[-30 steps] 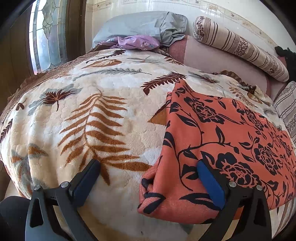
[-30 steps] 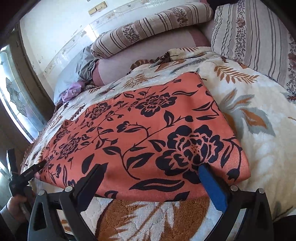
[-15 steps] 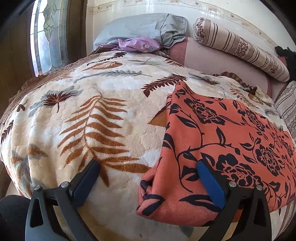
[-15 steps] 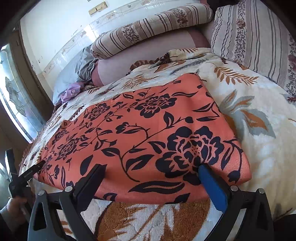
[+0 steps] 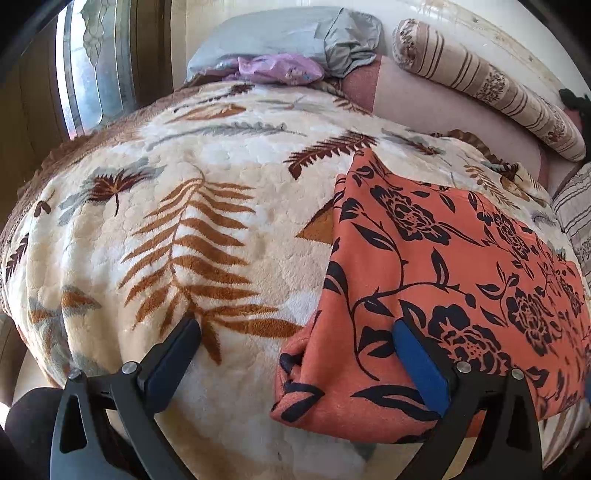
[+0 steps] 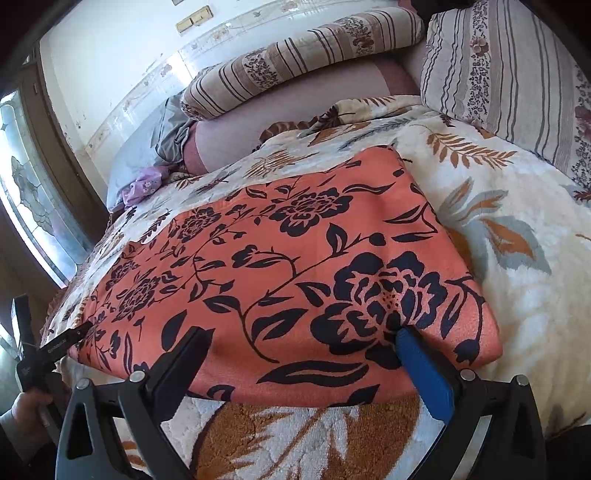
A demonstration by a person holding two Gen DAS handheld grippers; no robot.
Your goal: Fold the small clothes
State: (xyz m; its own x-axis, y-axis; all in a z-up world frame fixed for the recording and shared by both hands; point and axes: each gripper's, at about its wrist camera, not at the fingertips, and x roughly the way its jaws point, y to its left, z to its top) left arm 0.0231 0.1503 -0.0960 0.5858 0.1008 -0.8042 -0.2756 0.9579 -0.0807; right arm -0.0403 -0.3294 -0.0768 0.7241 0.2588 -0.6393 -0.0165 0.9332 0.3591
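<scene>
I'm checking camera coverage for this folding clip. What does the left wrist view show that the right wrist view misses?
Only the left wrist view shows the garment's bunched near-left corner and the wide bare blanket beside it. Only the right wrist view shows the wall switch, the garment's right edge, the left gripper seen from outside, and a hand. Both show the orange floral garment, striped bolster, grey pillow and open grippers.

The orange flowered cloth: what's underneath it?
The orange flowered cloth lies flat on a cream leaf-patterned blanket, which shows on all sides of it. Whatever sits directly beneath the cloth's middle, or between its layers, is covered and cannot be seen.
</scene>
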